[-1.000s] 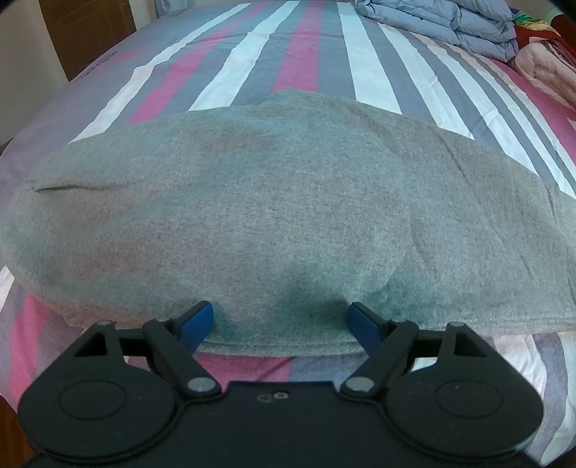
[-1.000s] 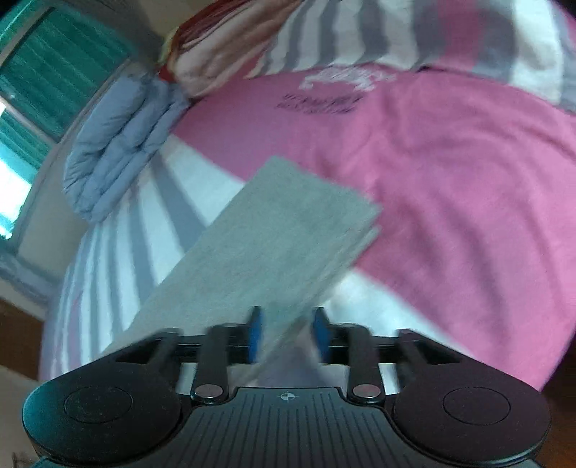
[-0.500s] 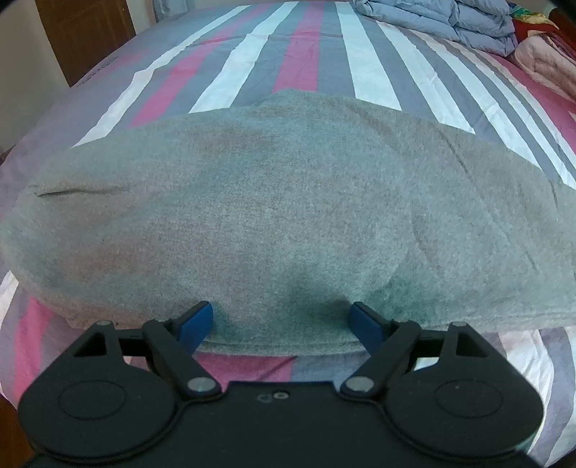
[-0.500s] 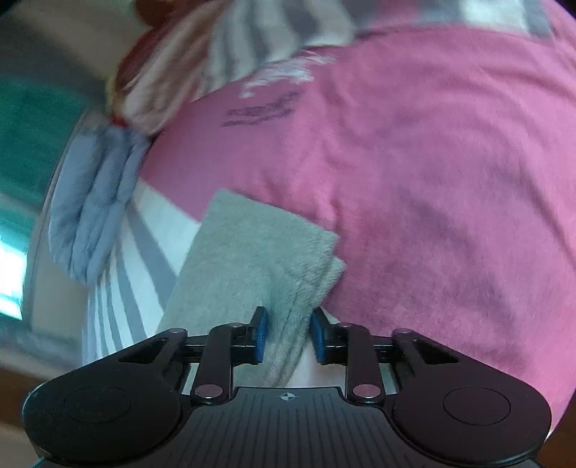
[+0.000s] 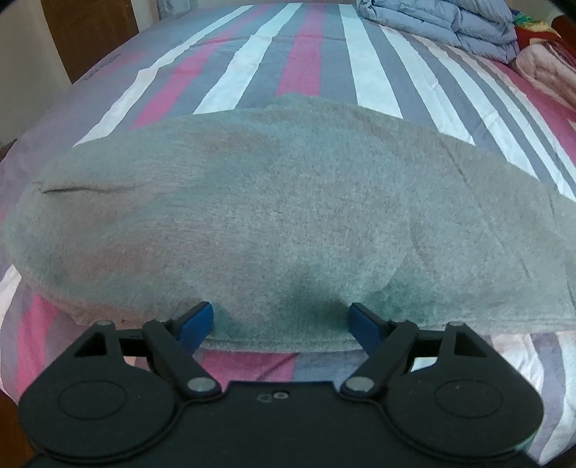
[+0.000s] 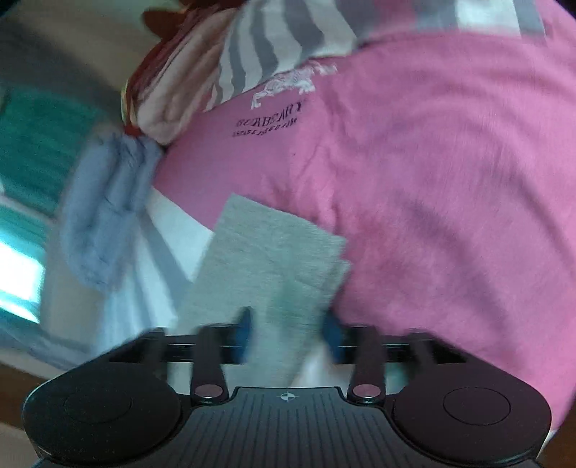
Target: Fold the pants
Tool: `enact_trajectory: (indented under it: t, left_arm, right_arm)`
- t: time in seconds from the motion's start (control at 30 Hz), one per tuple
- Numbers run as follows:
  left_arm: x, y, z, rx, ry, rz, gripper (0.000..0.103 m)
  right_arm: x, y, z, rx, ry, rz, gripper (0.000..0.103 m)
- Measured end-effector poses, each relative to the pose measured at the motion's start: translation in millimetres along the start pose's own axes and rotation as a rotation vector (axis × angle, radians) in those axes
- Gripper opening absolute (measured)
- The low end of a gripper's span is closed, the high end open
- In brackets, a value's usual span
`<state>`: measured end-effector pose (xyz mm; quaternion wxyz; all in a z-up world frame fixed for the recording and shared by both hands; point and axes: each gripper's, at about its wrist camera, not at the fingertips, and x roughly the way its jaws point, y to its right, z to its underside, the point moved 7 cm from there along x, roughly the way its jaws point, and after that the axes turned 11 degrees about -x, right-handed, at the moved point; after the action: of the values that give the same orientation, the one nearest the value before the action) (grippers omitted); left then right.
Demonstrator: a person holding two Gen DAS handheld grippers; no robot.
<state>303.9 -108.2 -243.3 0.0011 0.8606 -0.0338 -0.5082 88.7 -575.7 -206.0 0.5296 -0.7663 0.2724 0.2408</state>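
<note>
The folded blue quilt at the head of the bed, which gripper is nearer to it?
Right. The right gripper, jaws opening around the pants' leg end, has the blue quilt close by; the left gripper sits far across the bed.

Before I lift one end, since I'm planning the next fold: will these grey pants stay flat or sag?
The grey pants will probably sag: the fleecy cloth drapes softly on the striped bed. Likely light and unlikely to slip, given the fuzzy nap.

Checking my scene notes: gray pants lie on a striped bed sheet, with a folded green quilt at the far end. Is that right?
Not quite. The left wrist view shows the folded quilt is light blue, not green. The gray pants do lie on the striped bed sheet.
</note>
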Motion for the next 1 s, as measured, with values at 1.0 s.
enact_trajectory:
  t: [1.0]
  left_arm:
    - [-11.6,-119.7,-38.3,-0.251,0.037,0.055,0.072]
  right_arm:
    - [54.8,-333.7,356.2,-1.024,-0.323,-0.385,0.012]
